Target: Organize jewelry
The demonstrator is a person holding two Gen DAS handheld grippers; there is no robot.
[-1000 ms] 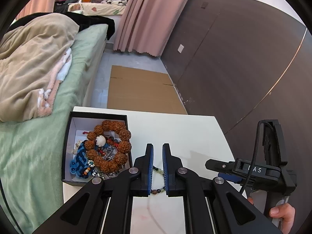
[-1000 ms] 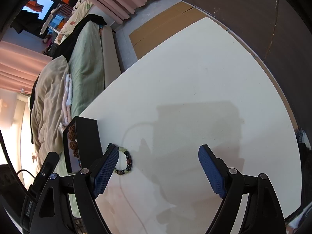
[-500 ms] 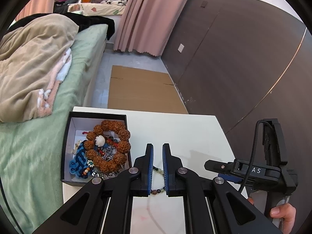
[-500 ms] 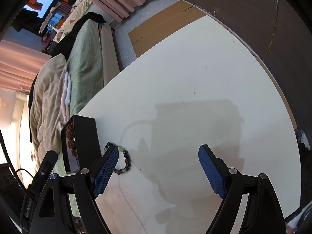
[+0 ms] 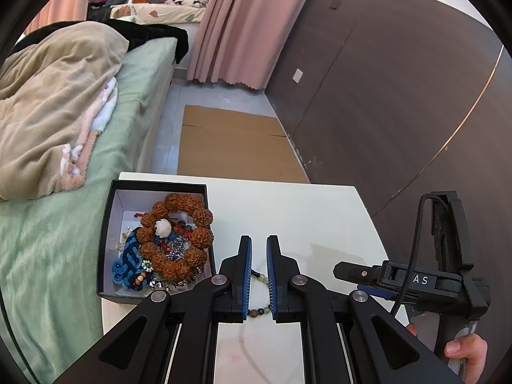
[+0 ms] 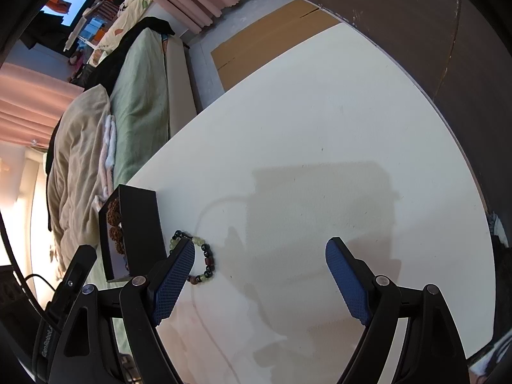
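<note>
A beaded bracelet (image 6: pixel 196 259) of pale green, black and brown beads was seen lying on the white table (image 6: pixel 320 134), just beside the black jewelry box (image 5: pixel 107 240). The left gripper (image 5: pixel 258 249), nearly closed and empty, partly masked it. The right gripper (image 6: pixel 260 249) was held wide open.

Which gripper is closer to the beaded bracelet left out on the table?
Left. The left gripper hovers directly over the beaded bracelet, fingers nearly shut. The right gripper sits beside it, wide open.
</note>
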